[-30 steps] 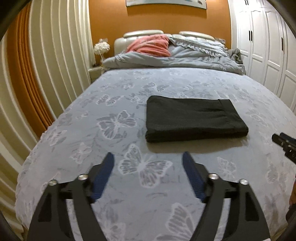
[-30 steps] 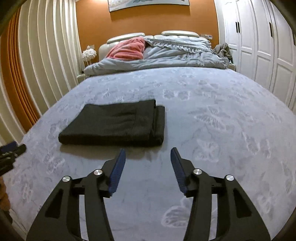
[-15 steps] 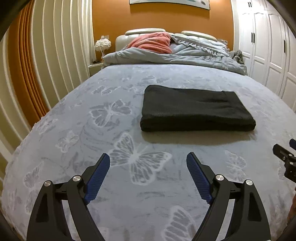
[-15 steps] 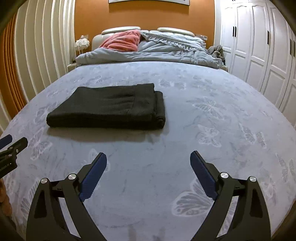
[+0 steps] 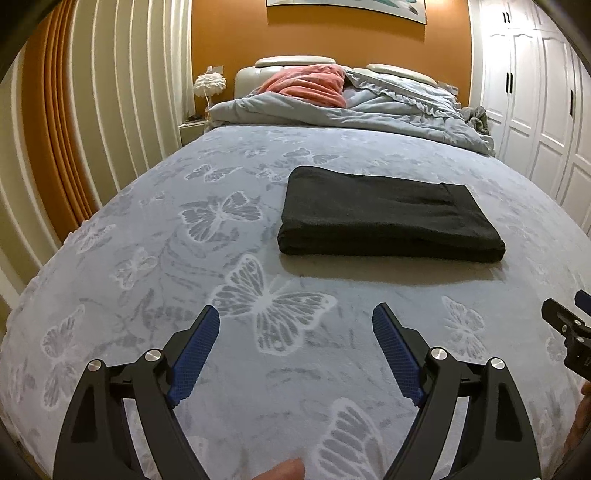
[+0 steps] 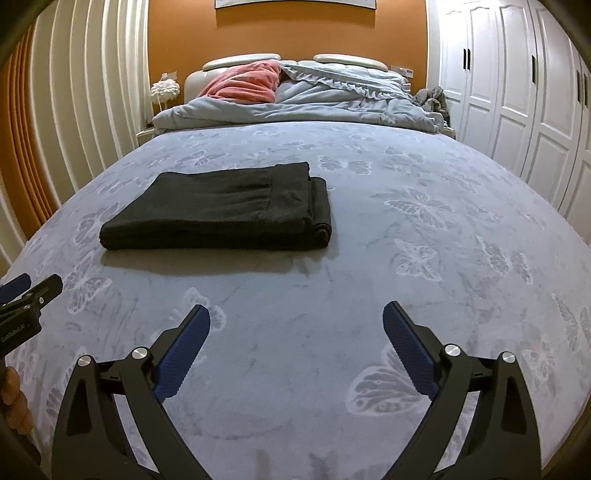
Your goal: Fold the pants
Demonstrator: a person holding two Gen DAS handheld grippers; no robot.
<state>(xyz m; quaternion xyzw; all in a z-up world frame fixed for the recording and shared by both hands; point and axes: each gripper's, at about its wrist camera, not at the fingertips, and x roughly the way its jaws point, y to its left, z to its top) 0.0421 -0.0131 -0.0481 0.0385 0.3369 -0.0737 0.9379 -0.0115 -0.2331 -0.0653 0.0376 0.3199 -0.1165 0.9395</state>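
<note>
A butterfly-print bedspread (image 5: 147, 258) covers the bed; the black pants (image 5: 388, 218) lie folded flat on its middle. The left gripper (image 5: 295, 325) and right gripper (image 6: 295, 321) hover nearer, fingers spread wide, holding nothing

Framed picture (image 5: 347, 5) above the headboard cropped by the top edge; right gripper (image 5: 569, 332) cut off at the left wrist view's right margin; grey clothes (image 6: 432, 99) beside the wardrobe too small to identify.
</note>
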